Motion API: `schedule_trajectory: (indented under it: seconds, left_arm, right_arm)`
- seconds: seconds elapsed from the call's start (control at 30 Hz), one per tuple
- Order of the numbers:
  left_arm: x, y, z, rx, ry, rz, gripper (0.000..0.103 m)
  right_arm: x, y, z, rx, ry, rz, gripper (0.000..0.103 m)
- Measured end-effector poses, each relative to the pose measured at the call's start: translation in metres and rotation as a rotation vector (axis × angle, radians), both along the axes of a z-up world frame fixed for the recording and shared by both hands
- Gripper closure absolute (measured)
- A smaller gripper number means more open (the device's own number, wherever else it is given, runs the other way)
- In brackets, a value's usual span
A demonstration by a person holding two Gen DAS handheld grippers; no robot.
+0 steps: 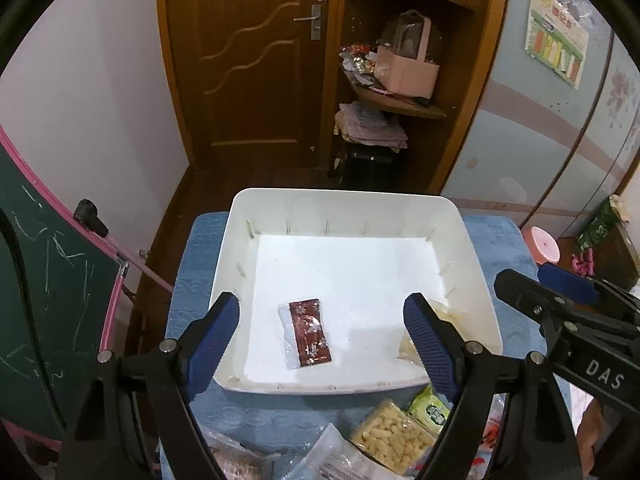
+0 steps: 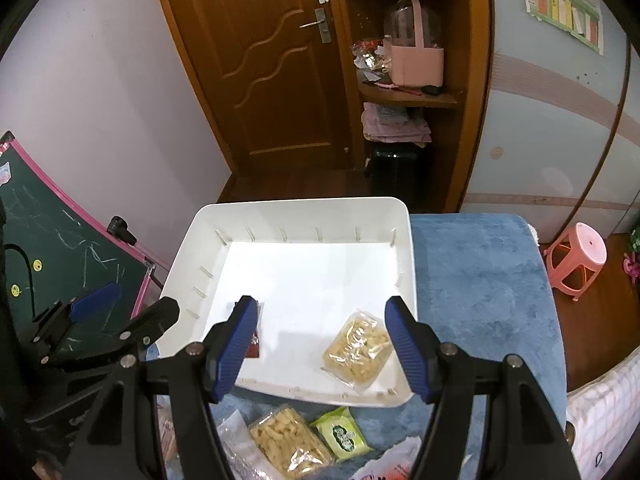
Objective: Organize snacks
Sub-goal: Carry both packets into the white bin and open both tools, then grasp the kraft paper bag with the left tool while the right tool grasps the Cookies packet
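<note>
A white bin (image 1: 344,204) (image 2: 296,206) stands on a blue cloth. Inside it lie a dark red snack packet (image 1: 306,332) (image 2: 256,344) and a clear bag of yellow puffs (image 2: 358,350) (image 1: 408,348). My left gripper (image 1: 324,340) is open and empty above the bin's near left part, over the red packet. My right gripper (image 2: 322,344) is open and empty above the bin's near edge, next to the yellow bag. Loose snacks lie in front of the bin: a yellow puff bag (image 1: 394,436) (image 2: 288,444), a green packet (image 1: 430,406) (image 2: 340,434) and clear wrappers (image 1: 336,460).
The blue cloth (image 2: 480,280) extends right of the bin. A green chalkboard with pink frame (image 1: 48,280) (image 2: 60,240) stands at left. A pink stool (image 2: 576,256) is at right. A wooden door (image 1: 248,60) and shelves are behind.
</note>
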State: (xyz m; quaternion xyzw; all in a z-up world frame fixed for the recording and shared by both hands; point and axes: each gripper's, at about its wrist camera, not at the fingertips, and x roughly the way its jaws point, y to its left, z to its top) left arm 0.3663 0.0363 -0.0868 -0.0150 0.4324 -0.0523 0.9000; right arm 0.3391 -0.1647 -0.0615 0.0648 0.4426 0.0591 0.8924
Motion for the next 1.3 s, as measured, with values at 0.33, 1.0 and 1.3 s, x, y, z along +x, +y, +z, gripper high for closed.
schedule_trajectory:
  seconds: [0.33, 1.0, 1.3]
  left_arm:
    - [-0.053, -0.019, 0.026, 0.065, -0.08, -0.085, 0.02]
    - [-0.218, 0.003, 0.07, 0.007, -0.142, -0.111, 0.019]
    - [-0.288, 0.02, 0.042, -0.001, -0.126, -0.148, 0.019]
  right_arm:
    - [-0.038, -0.005, 0.021, -0.043, -0.048, -0.005, 0.036]
    - [-0.208, -0.008, 0.055, -0.007, -0.253, 0.142, 0.036]
    - [-0.263, -0.024, 0.021, 0.061, -0.212, 0.205, 0.036]
